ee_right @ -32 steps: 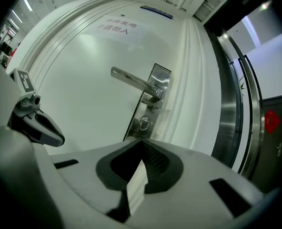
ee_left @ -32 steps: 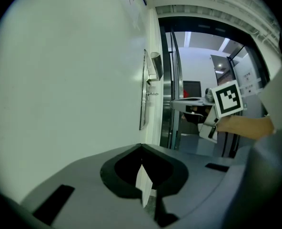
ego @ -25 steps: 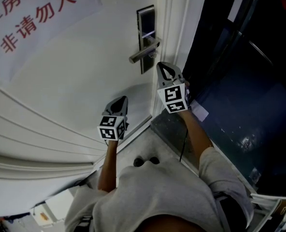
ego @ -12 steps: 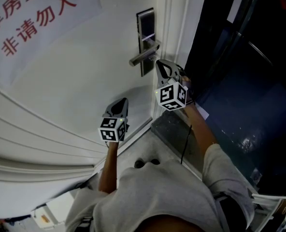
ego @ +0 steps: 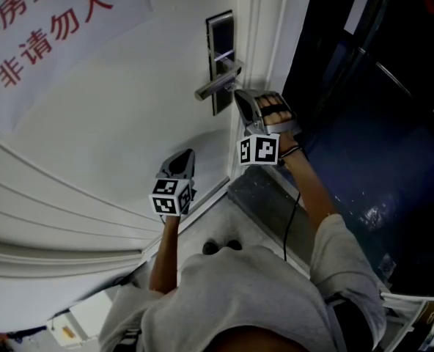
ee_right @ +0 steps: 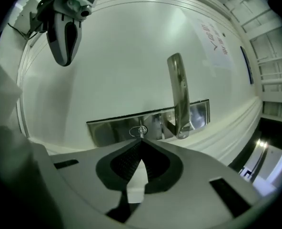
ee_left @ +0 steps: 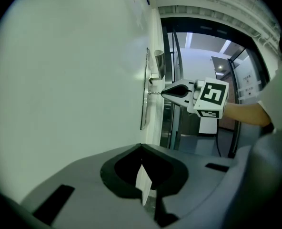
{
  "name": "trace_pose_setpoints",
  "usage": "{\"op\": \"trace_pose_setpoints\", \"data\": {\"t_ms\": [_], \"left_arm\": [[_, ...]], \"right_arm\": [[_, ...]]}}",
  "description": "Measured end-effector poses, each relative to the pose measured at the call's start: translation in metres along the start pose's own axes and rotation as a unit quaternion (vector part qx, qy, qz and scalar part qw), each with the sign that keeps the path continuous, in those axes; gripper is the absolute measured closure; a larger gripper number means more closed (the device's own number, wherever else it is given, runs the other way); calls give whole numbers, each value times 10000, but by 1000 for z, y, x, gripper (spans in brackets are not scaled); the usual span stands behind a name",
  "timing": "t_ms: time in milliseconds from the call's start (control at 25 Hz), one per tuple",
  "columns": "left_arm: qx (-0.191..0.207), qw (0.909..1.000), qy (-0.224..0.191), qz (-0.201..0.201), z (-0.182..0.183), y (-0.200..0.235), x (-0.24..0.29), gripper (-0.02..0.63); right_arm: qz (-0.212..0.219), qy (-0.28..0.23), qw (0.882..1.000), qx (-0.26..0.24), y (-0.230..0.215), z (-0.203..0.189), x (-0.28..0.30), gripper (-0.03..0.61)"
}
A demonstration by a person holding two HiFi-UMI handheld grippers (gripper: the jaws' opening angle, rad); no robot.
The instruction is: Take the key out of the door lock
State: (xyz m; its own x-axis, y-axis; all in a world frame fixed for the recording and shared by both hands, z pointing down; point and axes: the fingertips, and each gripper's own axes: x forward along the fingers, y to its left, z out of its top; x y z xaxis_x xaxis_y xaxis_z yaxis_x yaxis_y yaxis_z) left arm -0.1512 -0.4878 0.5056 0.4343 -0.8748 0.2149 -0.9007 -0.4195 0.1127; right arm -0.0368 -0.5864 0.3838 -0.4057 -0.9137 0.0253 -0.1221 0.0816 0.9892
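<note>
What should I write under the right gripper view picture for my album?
Right gripper pinching the key in the shiny lock plate beside the lever handle on a white door.

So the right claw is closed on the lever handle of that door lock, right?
No. The right claw is closed on the key in the lock plate, beside the lever handle; the right gripper view shows it.

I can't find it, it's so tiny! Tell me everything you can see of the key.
The key is small, silvery metal with a loop-shaped end. It sticks out of the shiny lock plate, beside the lever handle. The right hand-held gripper has its jaws shut on it at their tips.
</note>
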Motion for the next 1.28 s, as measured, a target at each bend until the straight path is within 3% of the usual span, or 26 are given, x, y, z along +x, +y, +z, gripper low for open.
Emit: {"op": "trace_pose_setpoints", "data": {"t_ms": [280,400,440,720,1280], "left_arm": [[-21,10000,41,-32,-4,-2,3,595],[0,10000,18,-60,-1,-4,3,595],[6,10000,12,-64,0,-4,3,595],[16,10000,15,-31,0,-2,1,595],[-76,9999,95,-10,-5,1,-3,595]], "right_arm": [[7,-112,9999,-75,2,-1,1,550],[133,-130,9998,-72,5,0,5,411],[146,-117,9998,-110,5,0,7,408],[54,-137,9989,-439,4,3,19,411],[-168,-175,9962,-835,3,8,33,545]]}}
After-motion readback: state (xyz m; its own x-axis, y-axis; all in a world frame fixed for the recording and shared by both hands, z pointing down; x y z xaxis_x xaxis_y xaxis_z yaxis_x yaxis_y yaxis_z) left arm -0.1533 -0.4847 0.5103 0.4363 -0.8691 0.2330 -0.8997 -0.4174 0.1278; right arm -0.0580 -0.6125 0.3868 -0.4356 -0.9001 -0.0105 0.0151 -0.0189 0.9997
